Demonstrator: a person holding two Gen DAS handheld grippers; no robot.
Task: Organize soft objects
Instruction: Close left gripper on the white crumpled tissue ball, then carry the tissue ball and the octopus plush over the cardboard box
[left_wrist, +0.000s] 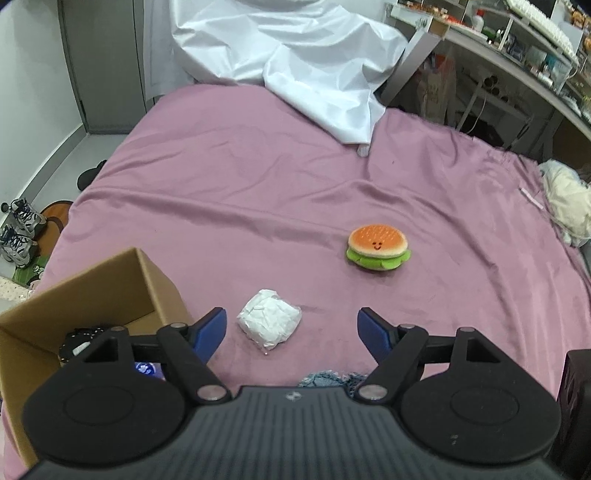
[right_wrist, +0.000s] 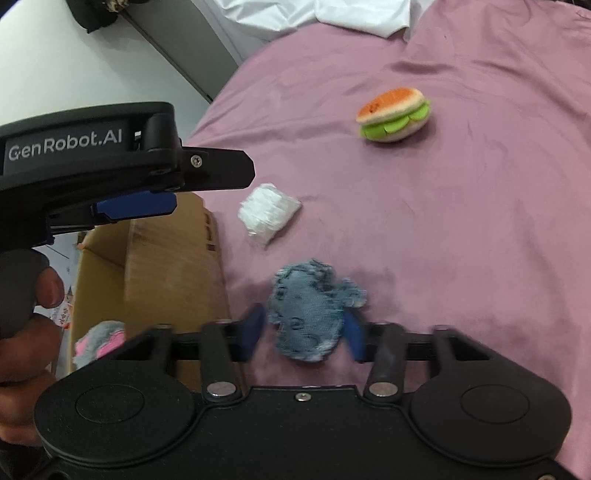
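Right tool (right_wrist: 303, 334) pinches the blue fuzzy toy (right_wrist: 308, 314) on the bed (right_wrist: 480, 221) beside the cardboard box (right_wrist: 173, 266) you're filling, while your left tool (left_wrist: 291, 328) gapes empty above the white bundle (left_wrist: 269, 323).

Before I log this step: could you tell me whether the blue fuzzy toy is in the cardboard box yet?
Not yet. The blue fuzzy toy lies on the pink bedsheet, between the right gripper pads, beside the cardboard box.

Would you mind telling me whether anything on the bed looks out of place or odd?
A crumpled white sheet lies heaped at the far end of the pink bedspread, spilling onto it. Otherwise nothing looks damaged or spilled.
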